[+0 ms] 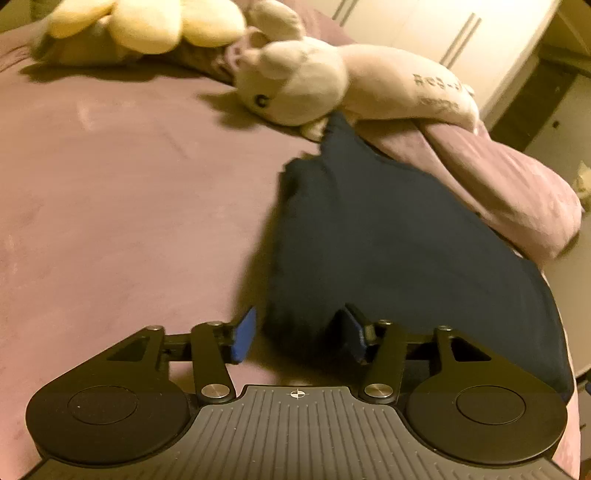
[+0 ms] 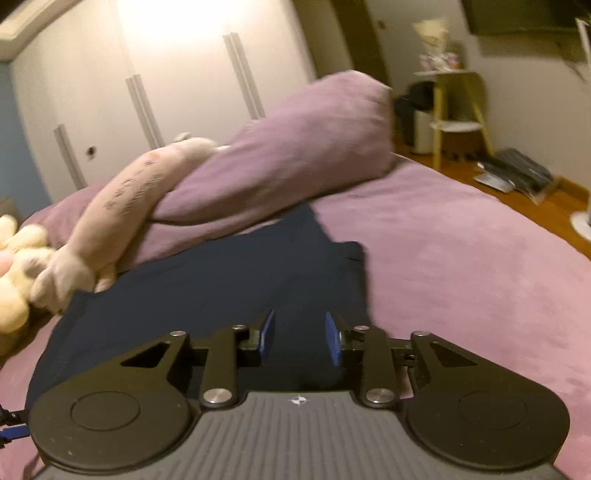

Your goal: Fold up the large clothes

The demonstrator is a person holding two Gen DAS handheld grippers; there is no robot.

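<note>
On the far left of the left wrist view a pale yellow plush toy (image 1: pixel 147 26) is seen at the head of the mauve bedspread (image 1: pixel 110 203), with a cream plush rabbit with printed lettering (image 1: pixel 332 85) lying beside it across a mauve pillow (image 1: pixel 498 184). The dark navy folded garment (image 1: pixel 388 240) is laid on the bed to the right of centre, its long axis running away from both cameras toward the pillow, its far tip touching the rabbit. The left gripper (image 1: pixel 297 339) is held with its jaws spread apart; the garment's near left edge appears to pass between the blue pads, though no pinch is seen. In the right wrist view the right gripper (image 2: pixel 300 336) is likewise held parted, with the garment's (image 2: pixel 207 288) near edge lying in the gap, ungripped as far as can be told. The garment is straddled by the two tools, the left at its left corner, the right nearer its right side, so a fold along the long axis is judged to depend on both near corners being pinched first
</note>
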